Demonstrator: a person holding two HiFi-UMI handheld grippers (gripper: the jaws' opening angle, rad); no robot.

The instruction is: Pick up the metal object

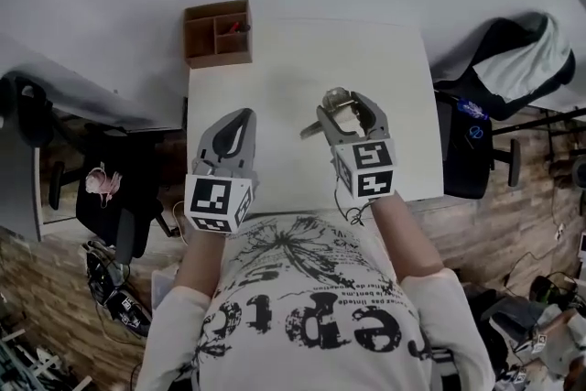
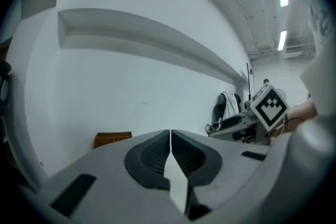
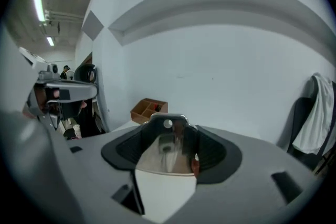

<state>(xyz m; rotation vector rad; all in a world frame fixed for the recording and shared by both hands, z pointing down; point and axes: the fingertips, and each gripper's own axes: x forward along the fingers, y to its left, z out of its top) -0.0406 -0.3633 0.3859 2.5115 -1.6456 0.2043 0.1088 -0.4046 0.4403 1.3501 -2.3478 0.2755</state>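
The metal object (image 3: 166, 156) is being grasped between the widely spread jaws of the right gripper (image 1: 345, 105). Its long axis is running along them, with its holed end pointing forward past their tips. The left gripper (image 2: 170, 139) is being held clenched on nothing, with a wooden box (image 1: 218, 34) lying ahead of it.

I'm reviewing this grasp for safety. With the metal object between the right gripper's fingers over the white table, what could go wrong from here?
1. The metal object is smooth and shiny, and the right gripper holds it with the fingers spread wide; it might slip and drop onto the table.
2. One end juts out sideways toward the left gripper, which is shut and empty nearby; a swing could knock it.
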